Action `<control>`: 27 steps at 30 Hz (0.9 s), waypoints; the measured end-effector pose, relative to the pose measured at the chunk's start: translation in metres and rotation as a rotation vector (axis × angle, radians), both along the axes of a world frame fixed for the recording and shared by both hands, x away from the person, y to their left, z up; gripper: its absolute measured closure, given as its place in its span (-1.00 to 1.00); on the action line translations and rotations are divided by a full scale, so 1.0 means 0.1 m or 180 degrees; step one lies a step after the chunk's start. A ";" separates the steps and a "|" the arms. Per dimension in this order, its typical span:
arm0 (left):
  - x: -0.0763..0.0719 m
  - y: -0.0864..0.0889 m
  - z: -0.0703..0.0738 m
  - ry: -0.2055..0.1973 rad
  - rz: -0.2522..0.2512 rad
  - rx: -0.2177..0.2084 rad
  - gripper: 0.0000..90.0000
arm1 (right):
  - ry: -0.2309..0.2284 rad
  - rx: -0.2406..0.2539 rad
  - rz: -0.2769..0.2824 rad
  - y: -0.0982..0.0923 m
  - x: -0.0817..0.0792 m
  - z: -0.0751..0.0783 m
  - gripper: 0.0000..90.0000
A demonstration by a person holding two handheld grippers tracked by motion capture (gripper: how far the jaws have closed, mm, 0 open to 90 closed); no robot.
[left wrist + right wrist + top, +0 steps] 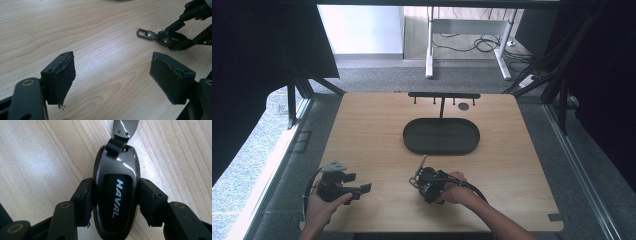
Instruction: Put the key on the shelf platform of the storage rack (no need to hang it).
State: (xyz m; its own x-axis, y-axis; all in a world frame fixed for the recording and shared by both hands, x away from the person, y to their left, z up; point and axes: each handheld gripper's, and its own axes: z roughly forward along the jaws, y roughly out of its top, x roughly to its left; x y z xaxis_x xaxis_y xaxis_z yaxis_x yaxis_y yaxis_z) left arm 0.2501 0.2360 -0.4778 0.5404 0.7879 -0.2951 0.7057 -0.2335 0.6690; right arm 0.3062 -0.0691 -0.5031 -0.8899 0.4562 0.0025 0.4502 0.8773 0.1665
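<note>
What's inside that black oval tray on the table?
The tray looks empty from the high view, just its dark floor. A stand rises at its far edge. The right claw grips a car key nearby.

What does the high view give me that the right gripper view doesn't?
High view alone: the black oval tray, the black hook rack behind it, the left gripper open over bare wood. Right gripper view alone: white HAVAL lettering on the glossy dark key fob. Both: the right gripper shut on that fob, on the light wooden table.
</note>
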 end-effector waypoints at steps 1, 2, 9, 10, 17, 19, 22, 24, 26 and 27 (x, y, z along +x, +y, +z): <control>0.00 0.00 0.00 0.0000 0.0000 0.0000 -0.54 | 0.0000 0.0000 0.0000 0.00 0.00 0.00 0.09; 0.00 0.00 0.00 -0.0003 0.0004 -0.0001 -0.54 | -0.0001 0.0001 0.0004 0.00 0.00 0.00 0.09; 0.00 0.01 0.00 0.0003 0.0016 -0.0005 -0.54 | 0.0010 0.0078 -0.0003 -0.04 0.05 0.01 0.10; 0.00 0.01 0.00 0.0003 0.0021 -0.0004 -0.54 | 0.0025 0.0113 -0.0024 -0.05 0.06 0.03 0.10; 0.00 0.01 -0.01 0.0011 0.0020 0.0005 -0.54 | 0.0004 0.0339 -0.0164 -0.19 0.15 0.18 0.10; 0.00 0.01 -0.01 0.0009 0.0027 -0.0002 -0.54 | 0.0000 0.0355 -0.0191 -0.22 0.16 0.20 0.10; 0.01 0.01 -0.01 0.0005 0.0019 0.0004 -0.54 | 0.0002 0.0477 -0.0293 -0.31 0.22 0.33 0.10; 0.01 0.01 -0.01 0.0006 0.0020 0.0004 -0.54 | -0.0015 0.0504 -0.0310 -0.33 0.24 0.36 0.10; 0.01 0.01 -0.01 0.0005 0.0020 0.0004 -0.54 | -0.0025 0.0561 -0.0347 -0.37 0.27 0.42 0.10; 0.01 0.01 -0.01 0.0004 0.0022 0.0004 -0.54 | -0.0036 0.0579 -0.0360 -0.40 0.28 0.46 0.11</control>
